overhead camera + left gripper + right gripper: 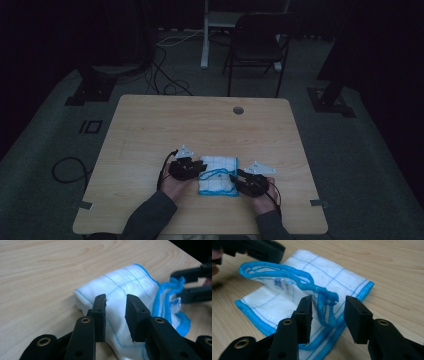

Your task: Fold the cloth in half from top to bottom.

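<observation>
A white cloth (220,166) with thin blue grid lines and a thick blue hem lies folded on the wooden table (200,125), near its front edge. My left gripper (200,170) is at the cloth's left side. In the left gripper view it (115,302) is open, its jaws straddling the white fold of the cloth (127,282). My right gripper (239,176) is at the cloth's right front corner. In the right gripper view it (328,305) is open around a raised loop of blue hem (324,297) on the cloth (324,272). The left gripper (257,250) is beyond.
A round cable hole (238,110) sits in the far part of the tabletop. Behind the table stand a dark folding chair (257,45) and a white desk leg (205,40). Cables (165,80) trail over the dim grey floor.
</observation>
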